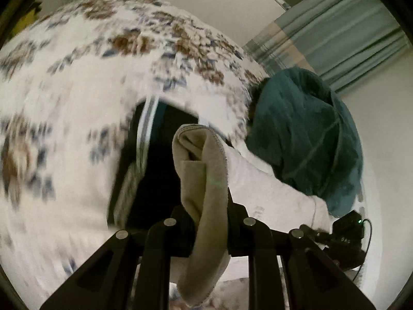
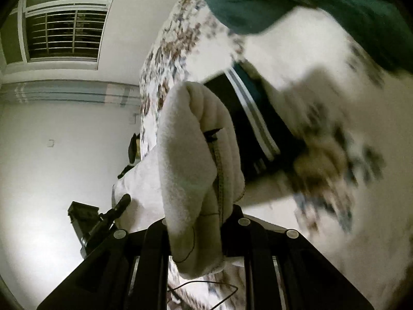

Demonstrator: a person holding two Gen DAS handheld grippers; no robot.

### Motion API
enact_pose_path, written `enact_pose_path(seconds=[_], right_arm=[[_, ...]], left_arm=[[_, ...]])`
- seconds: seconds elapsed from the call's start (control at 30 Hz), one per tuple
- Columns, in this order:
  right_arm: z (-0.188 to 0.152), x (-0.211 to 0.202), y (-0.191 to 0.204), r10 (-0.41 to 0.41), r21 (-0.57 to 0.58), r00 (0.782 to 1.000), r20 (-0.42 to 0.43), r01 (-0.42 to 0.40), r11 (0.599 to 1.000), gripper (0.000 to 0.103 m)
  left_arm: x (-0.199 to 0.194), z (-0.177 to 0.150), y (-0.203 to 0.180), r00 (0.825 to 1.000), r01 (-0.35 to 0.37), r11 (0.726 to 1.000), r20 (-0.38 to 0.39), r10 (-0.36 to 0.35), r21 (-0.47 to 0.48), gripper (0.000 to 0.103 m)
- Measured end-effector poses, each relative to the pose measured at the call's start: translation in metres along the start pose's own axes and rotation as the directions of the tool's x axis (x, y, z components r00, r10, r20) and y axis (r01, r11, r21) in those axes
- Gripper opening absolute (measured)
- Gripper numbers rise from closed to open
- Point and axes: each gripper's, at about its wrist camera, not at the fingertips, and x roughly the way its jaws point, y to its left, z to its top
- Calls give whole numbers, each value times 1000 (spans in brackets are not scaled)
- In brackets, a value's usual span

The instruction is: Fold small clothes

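The left gripper [image 1: 206, 222] is clamped on a beige fleece cloth [image 1: 204, 180], which folds over its fingers in a thick, soft roll with a stitched hem along the edge. The cloth is lifted above a blurred floral bedsheet [image 1: 77, 90], where a black garment with white stripes [image 1: 149, 139] lies, with a teal garment [image 1: 304, 134] to its right. The right gripper [image 2: 206, 217] pinches the same pale cloth [image 2: 191, 149], bunched in plump folds, a loose dark thread hanging from it.
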Motion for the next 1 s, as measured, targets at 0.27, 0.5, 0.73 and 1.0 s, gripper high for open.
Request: enact_pose_path(seconds=[0.27, 0.5, 0.73, 1.0], right_arm=[[86, 91, 16, -130, -39, 991, 1, 130, 991, 16], [97, 119, 24, -392, -165, 920, 16, 389, 907, 28], [71, 121, 41, -631, -282, 763, 142, 642, 712, 84], [7, 108, 70, -708, -338, 651, 272, 754, 563, 103]], left_arm=[[81, 63, 45, 983, -155, 988, -95, 156, 22, 19], [89, 61, 47, 955, -287, 955, -61, 292, 81, 64], [77, 41, 29, 889, -456, 871, 41, 456, 185, 95], [67, -4, -3, 837, -544, 805, 88, 540, 237, 103]])
